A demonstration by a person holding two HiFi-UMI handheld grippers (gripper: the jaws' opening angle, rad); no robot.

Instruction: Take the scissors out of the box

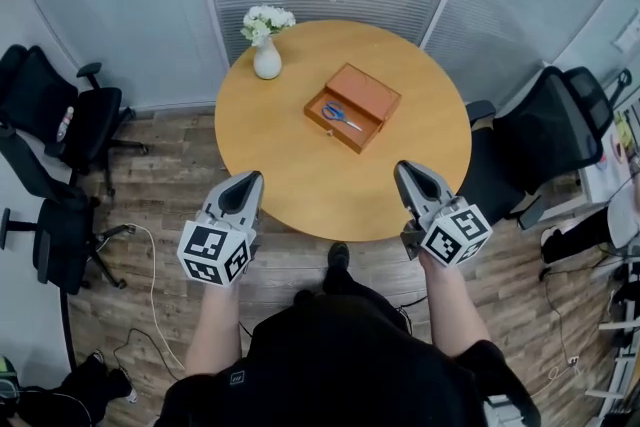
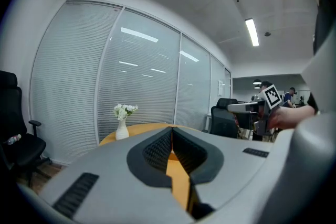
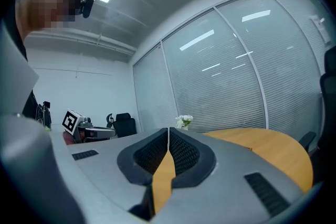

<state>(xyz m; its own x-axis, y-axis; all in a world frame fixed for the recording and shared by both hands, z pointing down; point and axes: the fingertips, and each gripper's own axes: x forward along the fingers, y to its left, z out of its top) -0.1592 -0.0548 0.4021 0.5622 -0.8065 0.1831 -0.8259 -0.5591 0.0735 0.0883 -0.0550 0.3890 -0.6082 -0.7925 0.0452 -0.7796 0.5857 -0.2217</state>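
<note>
The scissors (image 1: 341, 117) lay in the open wooden box (image 1: 367, 92) near the middle of the round table (image 1: 290, 170), while the left gripper (image 1: 247, 181) and right gripper (image 1: 408, 171) hung at its near edge, both clenched on nothing.

Left gripper (image 1: 248, 183), right gripper (image 1: 408, 173): jaws together, empty, held forward side by side.

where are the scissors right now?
Head view: the scissors lie inside the open wooden box near the round table's centre, right of the flower vase.
</note>
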